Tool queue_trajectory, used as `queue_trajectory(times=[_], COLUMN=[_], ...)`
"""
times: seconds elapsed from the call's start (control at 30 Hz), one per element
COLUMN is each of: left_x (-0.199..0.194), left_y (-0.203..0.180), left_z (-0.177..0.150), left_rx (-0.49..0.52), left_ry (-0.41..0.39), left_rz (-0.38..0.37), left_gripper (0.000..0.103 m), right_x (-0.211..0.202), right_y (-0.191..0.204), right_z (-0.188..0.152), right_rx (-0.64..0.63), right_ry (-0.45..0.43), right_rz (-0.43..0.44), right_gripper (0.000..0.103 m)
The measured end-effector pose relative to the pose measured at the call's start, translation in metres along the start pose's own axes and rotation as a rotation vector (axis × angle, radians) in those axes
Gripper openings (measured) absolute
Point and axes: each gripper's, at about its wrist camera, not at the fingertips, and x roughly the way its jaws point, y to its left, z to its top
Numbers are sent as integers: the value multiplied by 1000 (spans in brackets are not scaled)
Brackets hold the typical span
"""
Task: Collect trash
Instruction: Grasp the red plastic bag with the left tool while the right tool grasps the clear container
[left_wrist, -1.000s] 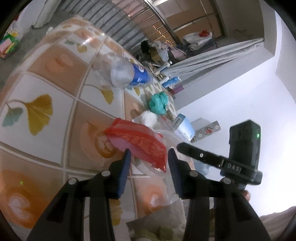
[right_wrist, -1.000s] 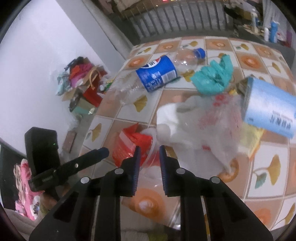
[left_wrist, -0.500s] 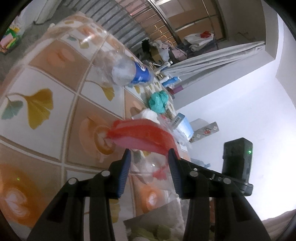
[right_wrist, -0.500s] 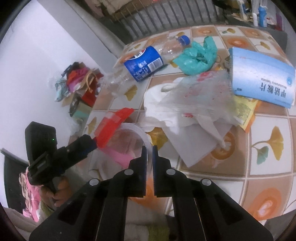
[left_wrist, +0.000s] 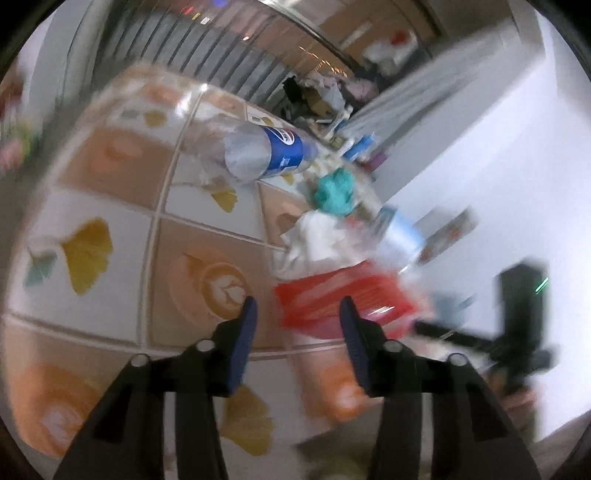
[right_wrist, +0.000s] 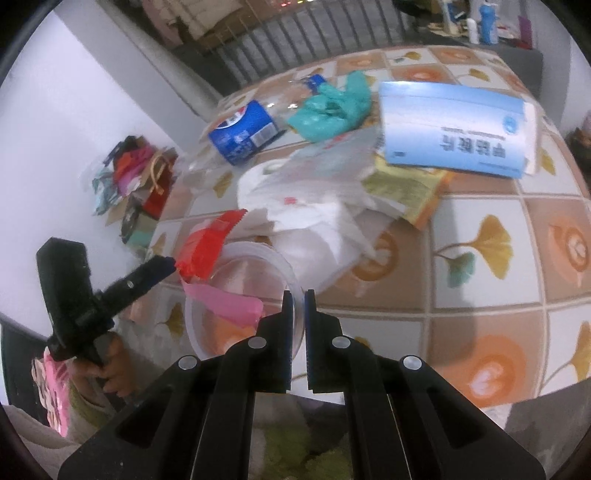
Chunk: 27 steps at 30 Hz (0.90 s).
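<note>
My right gripper is pinched nearly closed on the near rim of a clear tub, the thin wall caught between my fingers, so that gripper has the tub and little else to do but hold it steady. The tub sits at the near edge of the tabletop, its mouth opening up and away to the left of my right fingers.

My left gripper is wide open and grips nothing that I can see; the left view is badly smeared. The red wrapper lies just ahead of it and a shade to the right, filling the gap between the fingertips and running past the right one. From the right view the wrapper hangs at the tub's far-left rim, right at the tip of the left gripper, with a pink strip trailing down into the tub towards my right fingers. Its long axis runs from that rim down across the inside.

So the left gripper is the nearer one to the wrapper, and I judge the wrapper is going into the tub while the right holds it. The other trash lies well beyond both grippers: white bags, a bottle, a teal wad and a blue box.
</note>
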Motion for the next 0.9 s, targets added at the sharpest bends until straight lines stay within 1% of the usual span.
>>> queue_trajectory(times=[0.03, 0.07, 0.1, 0.17, 0.23, 0.3, 0.33, 0.4, 0.43, 0.5, 0.57, 0.63, 0.67, 0.7, 0.73, 0.83, 0.9], left_x=[2, 5, 6, 8, 12, 19, 24, 33, 36, 43, 51, 54, 55, 53, 53, 48, 43], left_y=[-8, -16, -24, -37, -49, -60, -67, -75, -76, -79, -74, -68, -66, -63, -65, -65, -65], left_z=[-2, -5, -9, -14, -20, -26, -29, -33, -37, -35, -32, -28, -26, -24, -24, -21, -20], left_rx=[70, 136, 197, 279, 360, 441, 506, 595, 620, 640, 617, 586, 571, 551, 540, 507, 489], left_ry=[6, 13, 15, 20, 36, 57, 67, 67, 68, 77, 94, 104, 103, 100, 96, 79, 72], left_rz=[56, 95, 118, 127, 125, 143, 177, 225, 231, 230, 219, 217, 212, 203, 198, 178, 171], left_gripper=[48, 48, 48, 49, 55, 56, 56, 56, 55, 55, 45, 29, 25, 16, 11, 7, 6], right_x=[-2, -2, -3, -4, -5, -6, -7, -8, -8, -9, -9, -11, -10, -10, -11, -13, -15], right_y=[-4, -6, -9, -14, -18, -19, -20, -19, -19, -19, -19, -19, -20, -20, -20, -23, -24], right_z=[-1, -2, -3, -4, -5, -6, -6, -6, -6, -6, -6, -7, -6, -7, -7, -9, -10], right_rx=[9, 15, 21, 37, 49, 52, 53, 47, 45, 42, 45, 46, 45, 46, 48, 52, 55], right_ry=[0, 0, 1, 1, -1, -4, -5, -6, -6, -6, -6, -9, -9, -10, -12, -16, -22], right_rz=[-6, -9, -12, -14, -9, -7, -4, -2, -2, -1, 2, 3, 3, 4, 6, 11, 15], right_gripper=[4, 4, 4, 5, 5, 5, 5, 5, 5, 5, 5, 5, 5, 5, 5, 5, 4])
